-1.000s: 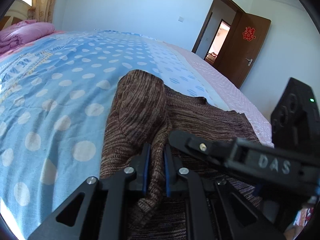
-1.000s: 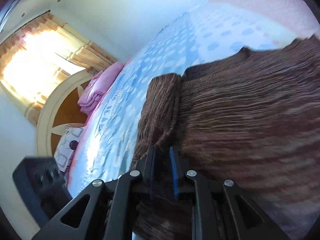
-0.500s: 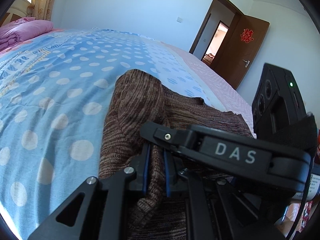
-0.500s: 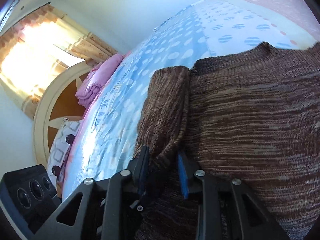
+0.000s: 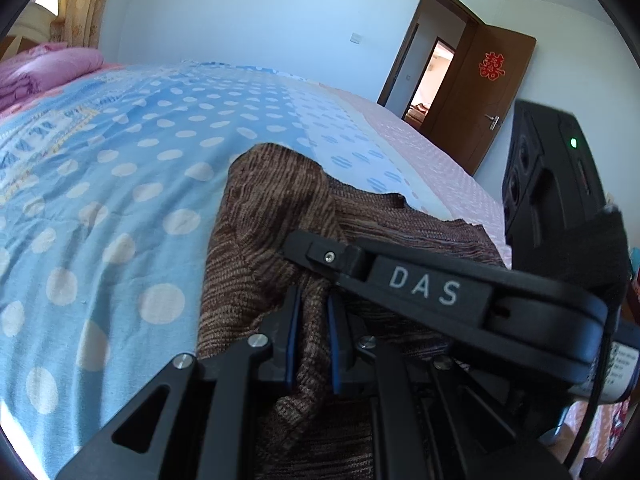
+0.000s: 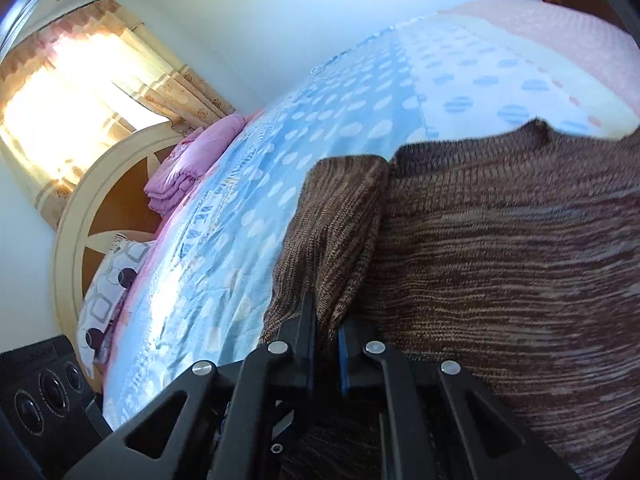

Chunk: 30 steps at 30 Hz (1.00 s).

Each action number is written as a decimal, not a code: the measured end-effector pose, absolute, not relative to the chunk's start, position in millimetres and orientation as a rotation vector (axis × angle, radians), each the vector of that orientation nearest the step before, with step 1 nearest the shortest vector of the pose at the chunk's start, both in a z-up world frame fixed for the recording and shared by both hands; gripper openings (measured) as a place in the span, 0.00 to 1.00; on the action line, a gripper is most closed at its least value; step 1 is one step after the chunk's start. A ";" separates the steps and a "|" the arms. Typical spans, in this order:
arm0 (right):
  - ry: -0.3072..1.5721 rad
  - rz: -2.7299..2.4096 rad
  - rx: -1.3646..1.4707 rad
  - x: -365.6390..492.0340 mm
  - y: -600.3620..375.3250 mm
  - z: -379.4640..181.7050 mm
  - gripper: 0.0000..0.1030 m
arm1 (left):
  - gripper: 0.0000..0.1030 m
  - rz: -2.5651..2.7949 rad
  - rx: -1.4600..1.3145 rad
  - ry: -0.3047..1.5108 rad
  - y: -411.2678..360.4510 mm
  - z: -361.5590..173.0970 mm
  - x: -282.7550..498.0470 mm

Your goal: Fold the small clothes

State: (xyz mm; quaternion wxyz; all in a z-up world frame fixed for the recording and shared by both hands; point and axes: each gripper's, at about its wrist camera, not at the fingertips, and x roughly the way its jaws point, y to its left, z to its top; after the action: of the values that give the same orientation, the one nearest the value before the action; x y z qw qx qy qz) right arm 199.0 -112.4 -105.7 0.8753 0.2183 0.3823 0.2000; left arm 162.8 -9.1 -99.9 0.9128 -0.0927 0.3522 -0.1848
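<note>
Bed (image 5: 120, 184) fills both views, blue spotted cover running to a pink strip on the far right side; it serves as the flat work surface, which is likely why the garment is spread low at the near edge within reach. Brown knit sweater (image 6: 500, 248) lies on that near part of the bed, body flat to the right, one sleeve (image 5: 272, 208) doubled up along its left side and rising toward the cameras. Judgement: the sleeve is being brought in over the body as an early fold, with most of the folding not yet done. Both tools have hold of the same sleeve, close together. Left gripper (image 5: 310, 336) is clamped on a bunch of the knit, blue pads pressing it from both sides. Right gripper (image 6: 326, 340) has come down tight on a pinch of the sleeve too, cloth squeezed between its pads; seen from the left wrist, its black body crosses just above the left one. Folded pink quilt (image 6: 188, 164) and a patterned pillow (image 6: 108, 292) sit by the headboard, well apart from the work. No containers in sight: no basket, bin or drawer, so nothing to report held in any.
</note>
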 end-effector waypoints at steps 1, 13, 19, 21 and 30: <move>0.791 0.416 0.435 197.9 -113.8 -100.9 0.08 | 0.13 -0.385 -0.179 0.719 -12.2 -97.5 161.2; 0.720 0.313 0.111 175.3 -195.4 -14.8 0.07 | 0.13 -0.576 -0.189 0.664 -103.0 -42.5 156.4; 0.790 0.205 0.037 161.6 -268.8 -30.6 0.07 | 0.13 -0.645 -0.151 0.705 -179.5 -53.7 147.4; 0.837 0.186 0.081 157.7 -291.2 -58.0 0.08 | 0.13 -0.641 -0.135 0.760 -195.0 -72.4 144.8; 0.856 0.159 0.416 122.8 -344.2 -104.3 0.16 | 0.42 -0.726 -0.012 0.832 -183.2 -83.9 107.3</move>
State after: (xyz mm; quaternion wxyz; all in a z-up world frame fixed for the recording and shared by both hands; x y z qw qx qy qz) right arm 122.8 -344.2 -104.3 0.8859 0.2000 0.4115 0.0765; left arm 107.3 -183.2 -83.9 0.8514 -0.0058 0.3953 -0.3448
